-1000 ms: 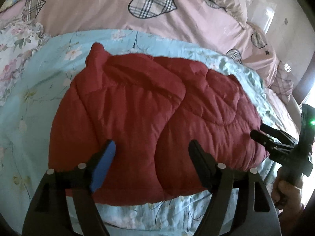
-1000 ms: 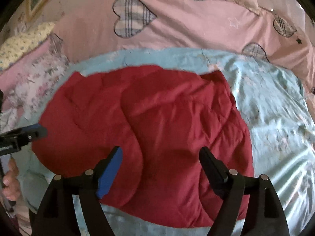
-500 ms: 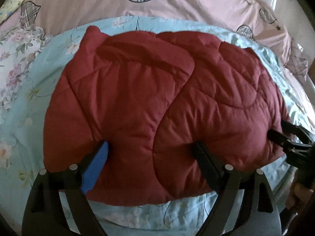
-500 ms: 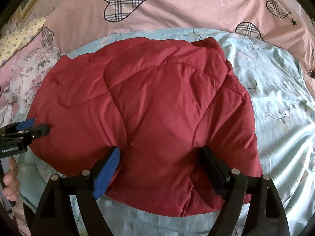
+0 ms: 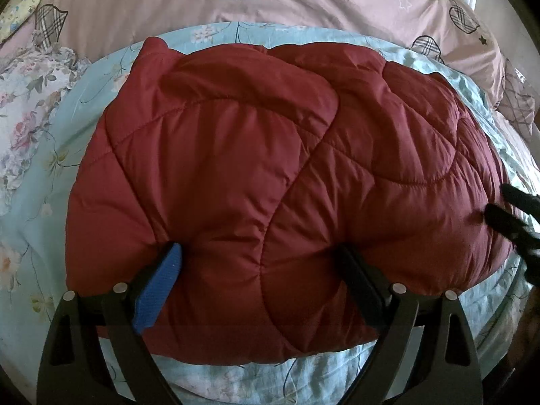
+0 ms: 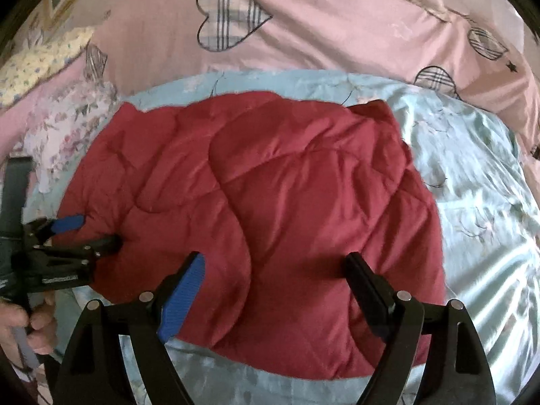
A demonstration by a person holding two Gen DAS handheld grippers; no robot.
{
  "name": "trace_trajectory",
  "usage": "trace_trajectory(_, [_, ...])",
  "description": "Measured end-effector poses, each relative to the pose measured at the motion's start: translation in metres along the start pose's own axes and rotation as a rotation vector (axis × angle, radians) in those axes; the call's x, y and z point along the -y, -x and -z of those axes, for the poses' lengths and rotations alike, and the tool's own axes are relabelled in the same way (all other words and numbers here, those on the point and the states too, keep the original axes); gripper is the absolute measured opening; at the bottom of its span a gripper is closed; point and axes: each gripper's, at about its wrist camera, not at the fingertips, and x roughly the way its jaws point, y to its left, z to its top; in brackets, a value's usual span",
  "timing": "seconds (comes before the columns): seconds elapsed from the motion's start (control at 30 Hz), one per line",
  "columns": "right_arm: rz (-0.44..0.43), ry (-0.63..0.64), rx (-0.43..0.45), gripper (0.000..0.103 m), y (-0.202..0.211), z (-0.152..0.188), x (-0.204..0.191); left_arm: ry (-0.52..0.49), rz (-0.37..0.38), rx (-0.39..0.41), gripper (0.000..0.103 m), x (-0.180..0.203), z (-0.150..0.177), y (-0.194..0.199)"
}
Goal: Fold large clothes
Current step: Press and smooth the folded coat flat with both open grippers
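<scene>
Garment: a dark red quilted puffer jacket (image 5: pixel 270 168), folded into a thick rounded bundle, lay on the pale blue floral bed sheet (image 5: pixel 50 175), close to the bed's near edge and roughly midway along it.

Folds: two padded flaps overlapped across the top of the bundle, the left flap lying over the right in the left wrist view; a small red point of fabric stuck up at the far left corner of the bundle.

Left gripper: the left gripper (image 5: pixel 260 263) had its jaws opening, with the near edge of the jacket bulging between them; the blue-padded finger (image 5: pixel 158 290) and the black finger (image 5: pixel 357 287) each dented the padding at their tips, yet no fold was pinched between them, so it counted as released.

Right gripper: the right gripper (image 6: pixel 273 270) stood wide over the near right part of the bundle, its tips just above or resting on the fabric, clamping nothing.

Hand: a person's hand (image 6: pixel 23 324) held the left gripper's handle at the bed's near left side in the right wrist view.

Bedding: a pink duvet with plaid heart patches (image 6: pixel 303 33) lay bunched along the far edge of the bed; a pale flowered cloth (image 5: pixel 23 111) sat at the far left corner.
</scene>
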Motion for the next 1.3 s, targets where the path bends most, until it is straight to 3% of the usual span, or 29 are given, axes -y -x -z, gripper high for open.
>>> trace_trajectory(0.17, [0.006,-0.086,-0.019,0.094,-0.025,0.002,0.027,-0.001,0.005,0.005,0.093,-0.001,0.000,0.000])
trace_trajectory(0.43, [-0.013,-0.132,0.000,0.094,-0.026,0.004,0.036,0.006,0.004,0.016,0.093,-0.002,0.001,0.002])
trace_trajectory(0.63, [-0.014,-0.136,0.005,0.094,-0.026,0.005,0.036,0.094,0.051,0.065,0.093,-0.018,-0.001,0.031])
trace_trajectory(0.77, [-0.013,-0.137,0.005,0.094,-0.026,0.005,0.035,0.095,-0.010,0.068,0.091,-0.025,-0.003,0.033])
trace_trajectory(0.87, [-0.012,-0.139,-0.001,0.094,-0.023,0.005,0.034,0.110,0.009,0.064,0.091,-0.028,-0.004,0.034])
trace_trajectory(1.13, [-0.046,-0.116,0.040,0.092,0.011,0.000,0.015,0.071,-0.063,0.015,0.092,-0.019,-0.009,0.013])
trace_trajectory(1.3, [-0.010,-0.051,0.004,0.093,-0.006,-0.007,-0.001,0.073,-0.075,0.008,0.093,-0.017,-0.015,0.011])
